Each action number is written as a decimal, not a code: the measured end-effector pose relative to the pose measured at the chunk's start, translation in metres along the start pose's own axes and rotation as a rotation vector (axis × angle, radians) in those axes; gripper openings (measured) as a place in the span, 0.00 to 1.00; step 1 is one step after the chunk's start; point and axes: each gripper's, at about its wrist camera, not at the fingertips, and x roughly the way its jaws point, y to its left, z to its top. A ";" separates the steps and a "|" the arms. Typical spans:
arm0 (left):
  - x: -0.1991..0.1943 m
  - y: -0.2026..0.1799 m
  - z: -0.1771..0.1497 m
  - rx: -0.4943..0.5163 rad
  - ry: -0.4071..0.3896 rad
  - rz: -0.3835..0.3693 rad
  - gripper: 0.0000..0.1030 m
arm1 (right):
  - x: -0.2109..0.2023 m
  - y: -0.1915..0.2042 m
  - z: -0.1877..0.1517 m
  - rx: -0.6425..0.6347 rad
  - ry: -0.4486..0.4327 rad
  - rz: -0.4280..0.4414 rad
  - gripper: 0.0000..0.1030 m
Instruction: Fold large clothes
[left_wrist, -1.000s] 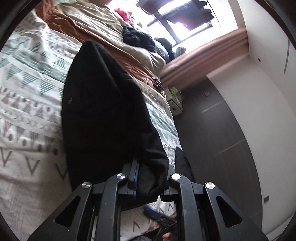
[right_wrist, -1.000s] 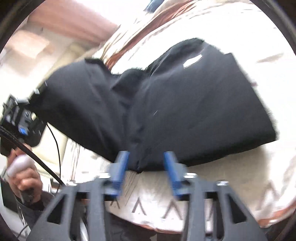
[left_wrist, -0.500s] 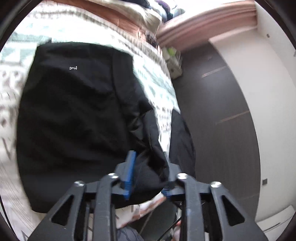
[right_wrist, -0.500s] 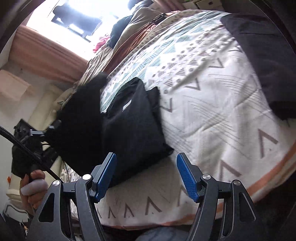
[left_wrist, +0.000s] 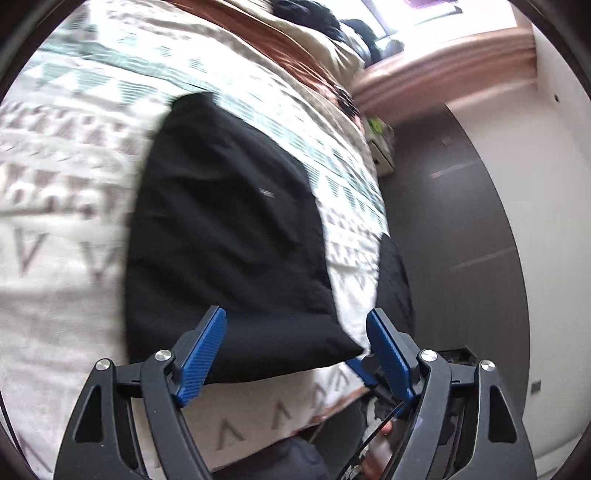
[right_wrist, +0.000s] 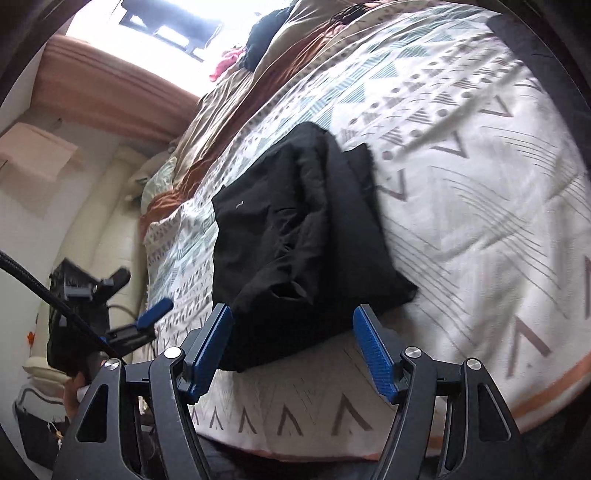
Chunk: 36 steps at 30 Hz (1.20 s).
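The left claw (left_wrist: 295, 350) stood with its two blue-padded fingers spread wide apart, gripping nothing, poised over the near edge of the bed. The right claw (right_wrist: 291, 349) was likewise spread wide and empty, at that same edge. Just beyond both lay the folded black fabric garment (left_wrist: 225, 236), a compact, roughly rectangular bundle resting flat on the white bedspread with grey and teal triangle patterns (left_wrist: 66, 206), close to the near edge of the bed.

One garment bundle lay there, with one small pale label on its upper face; each claw had two fingers.

From the left wrist the bundle's top looked smooth and nearly unwrinkled, and a second dark cloth (left_wrist: 395, 280) hung over the bed's side edge beside the dark floor. That view was blurred along the left of the bedspread. The right wrist view showed what the other hid: the bundle (right_wrist: 295, 236) had rumpled, layered folds along one side, with a lower layer sticking out past the upper. It also showed the left claw (right_wrist: 147, 317) off the bed's edge, and the rumpled tan and rust-brown blanket (right_wrist: 236, 110) at the bed's far end.
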 end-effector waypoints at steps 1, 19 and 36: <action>-0.006 0.009 -0.002 -0.007 -0.010 0.013 0.76 | 0.005 0.001 0.001 -0.008 0.000 0.002 0.65; 0.018 0.052 -0.028 -0.027 0.017 0.144 0.76 | 0.000 -0.036 0.005 0.026 -0.073 -0.006 0.03; 0.063 0.062 -0.024 -0.013 0.028 0.194 0.70 | -0.038 -0.071 0.001 0.080 -0.139 -0.102 0.00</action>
